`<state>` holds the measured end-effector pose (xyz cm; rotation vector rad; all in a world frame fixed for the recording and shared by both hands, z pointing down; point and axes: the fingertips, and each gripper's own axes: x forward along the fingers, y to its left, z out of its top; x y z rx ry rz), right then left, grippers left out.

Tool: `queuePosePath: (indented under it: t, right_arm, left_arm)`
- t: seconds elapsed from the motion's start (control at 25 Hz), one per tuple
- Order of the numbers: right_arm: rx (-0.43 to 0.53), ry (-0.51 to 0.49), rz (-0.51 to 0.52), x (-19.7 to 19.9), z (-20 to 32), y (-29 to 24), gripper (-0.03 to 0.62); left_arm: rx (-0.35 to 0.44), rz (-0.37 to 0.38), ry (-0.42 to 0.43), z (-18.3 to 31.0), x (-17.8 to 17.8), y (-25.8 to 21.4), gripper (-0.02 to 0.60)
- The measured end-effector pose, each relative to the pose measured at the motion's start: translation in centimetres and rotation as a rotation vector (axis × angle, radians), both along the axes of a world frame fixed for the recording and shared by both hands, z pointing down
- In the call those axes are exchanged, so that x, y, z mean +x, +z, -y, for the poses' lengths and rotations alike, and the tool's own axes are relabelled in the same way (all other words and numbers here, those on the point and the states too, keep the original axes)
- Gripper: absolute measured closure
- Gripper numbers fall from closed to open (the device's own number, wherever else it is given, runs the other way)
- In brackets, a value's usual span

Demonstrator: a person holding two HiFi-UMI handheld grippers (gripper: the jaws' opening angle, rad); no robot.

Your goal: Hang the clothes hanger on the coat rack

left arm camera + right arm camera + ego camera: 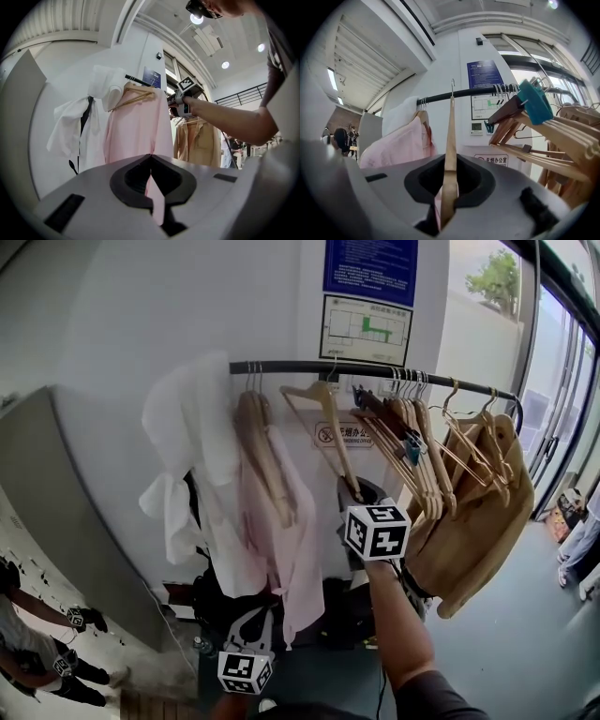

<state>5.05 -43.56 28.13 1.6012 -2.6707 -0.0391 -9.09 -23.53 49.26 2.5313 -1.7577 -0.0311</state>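
White wall backs the scene: the right gripper [357, 493] is clamped on a pale wooden clothes hanger [450, 140], whose wire hook [452, 85] is up at the black coat-rack rail [281, 365]. Seating it and letting go apparently remain. Meanwhile the left gripper [150, 157] pinches cloth of a hanging pink shirt [136, 131].

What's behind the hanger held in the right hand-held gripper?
A white sign with a red prohibition symbol, below the rail. The hanger crosses it, covering a strip of it; the print that shows is too small to read.
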Motion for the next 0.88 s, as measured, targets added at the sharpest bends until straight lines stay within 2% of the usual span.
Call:
queuePosePath:
  t: [0.48, 0.88]
  right_arm:
    - [-0.065, -0.008, -0.024, -0.6, 0.8, 1.9, 0.551]
    - [-0.058, 0.003, -0.045, -1.5, 1.4, 1.9, 0.551]
  left_arm:
    - [0.01, -0.009, -0.017, 0.2, -1.4, -0.7, 0.572]
    - [0.004, 0.002, -0.006, -0.1, -1.7, -0.3, 0.572]
